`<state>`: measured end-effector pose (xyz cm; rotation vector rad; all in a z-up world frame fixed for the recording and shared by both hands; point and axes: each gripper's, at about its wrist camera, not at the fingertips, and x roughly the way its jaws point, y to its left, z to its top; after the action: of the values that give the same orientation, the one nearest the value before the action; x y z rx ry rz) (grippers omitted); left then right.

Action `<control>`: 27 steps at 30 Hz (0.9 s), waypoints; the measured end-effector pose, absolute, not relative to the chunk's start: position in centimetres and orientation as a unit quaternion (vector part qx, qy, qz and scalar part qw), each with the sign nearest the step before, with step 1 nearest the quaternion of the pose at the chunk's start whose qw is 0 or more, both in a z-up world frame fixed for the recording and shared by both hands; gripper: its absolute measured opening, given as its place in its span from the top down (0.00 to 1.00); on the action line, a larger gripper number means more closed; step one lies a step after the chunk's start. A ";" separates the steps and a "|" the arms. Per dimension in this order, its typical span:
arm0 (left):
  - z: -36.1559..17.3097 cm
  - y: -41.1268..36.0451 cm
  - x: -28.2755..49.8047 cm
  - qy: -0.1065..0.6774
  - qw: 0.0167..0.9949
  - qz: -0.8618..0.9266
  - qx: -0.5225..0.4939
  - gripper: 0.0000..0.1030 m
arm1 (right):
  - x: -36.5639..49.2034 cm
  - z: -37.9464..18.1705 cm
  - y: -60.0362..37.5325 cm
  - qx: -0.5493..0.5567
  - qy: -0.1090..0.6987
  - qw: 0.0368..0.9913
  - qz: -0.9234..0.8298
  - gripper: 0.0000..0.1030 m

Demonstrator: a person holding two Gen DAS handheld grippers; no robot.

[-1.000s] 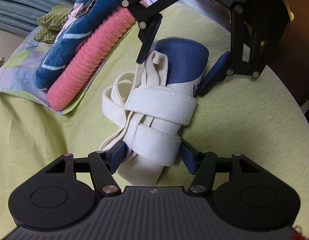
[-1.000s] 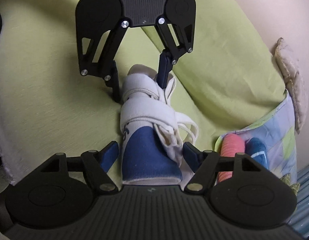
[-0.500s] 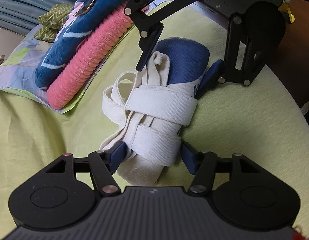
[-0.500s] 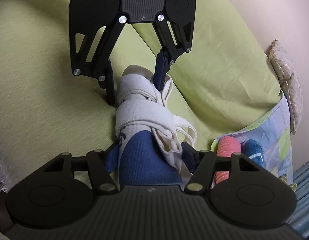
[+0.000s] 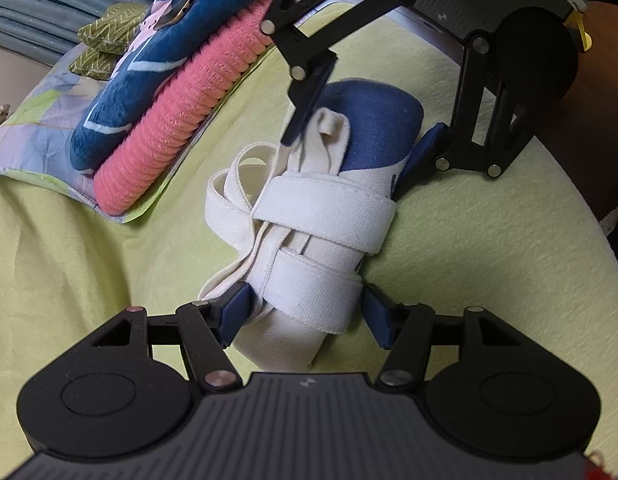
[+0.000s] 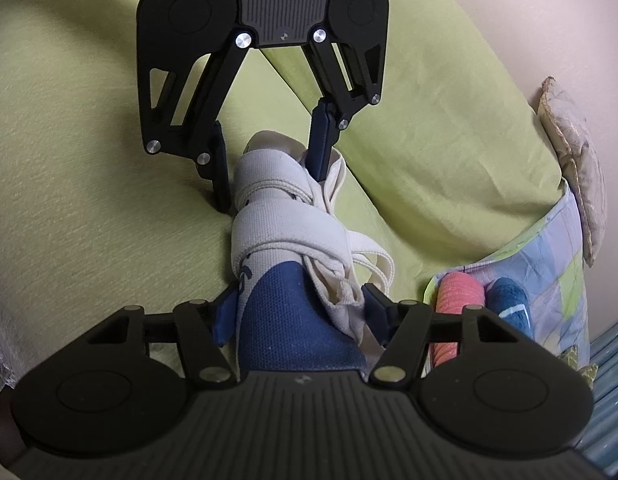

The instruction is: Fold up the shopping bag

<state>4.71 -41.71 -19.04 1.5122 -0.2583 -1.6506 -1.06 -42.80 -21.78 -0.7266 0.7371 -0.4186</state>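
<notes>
**Keeping the bundle tight while we take hold of the blue end**

The shopping bag lies on the green bedspread as a rolled bundle, its cream straps wound around it and its blue end pointing away from the left claw. A loose loop of strap spills out on the side nearer the pink roll and the blue towel stacked on the patterned cloth.

Our left claw straddles the cream end, about half open; one pad touches the bundle while the other stands just clear of it, so we judge it a brace, not a real squeeze. Our right claw is at the blue end, and its jaws are closing with the bundle between them. In the right wrist view the pads look to be on the fabric already (one is partly hidden by the strap, so we cannot be sure how firmly).

To do this well, we should let the right claw close until the roll is pinched through its full thickness, not just the outer layer. We should keep the left claw steady, so the wraps do not slacken. The stray loop needs tucking; if we lift before that, it may catch and unwind the bundle.
</notes>
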 end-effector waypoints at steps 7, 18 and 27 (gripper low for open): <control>-17.9 -40.1 4.0 -0.073 0.417 -0.665 0.615 0.40 | -1.5 -18.8 -43.6 -0.185 0.358 0.896 -0.186 0.49; -17.2 -40.8 4.1 -0.036 0.389 -0.668 0.633 0.39 | -6.3 -16.8 -52.6 0.246 0.269 0.923 -0.123 0.79; -17.6 -40.7 4.5 -0.045 0.383 -0.668 0.636 0.37 | -4.5 -16.9 -41.0 -0.167 0.331 0.911 -0.182 0.41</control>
<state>4.49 -40.71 -17.62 1.6229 -0.1147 -1.7044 -4.50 -40.98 -16.89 -0.3452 0.6834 -0.3750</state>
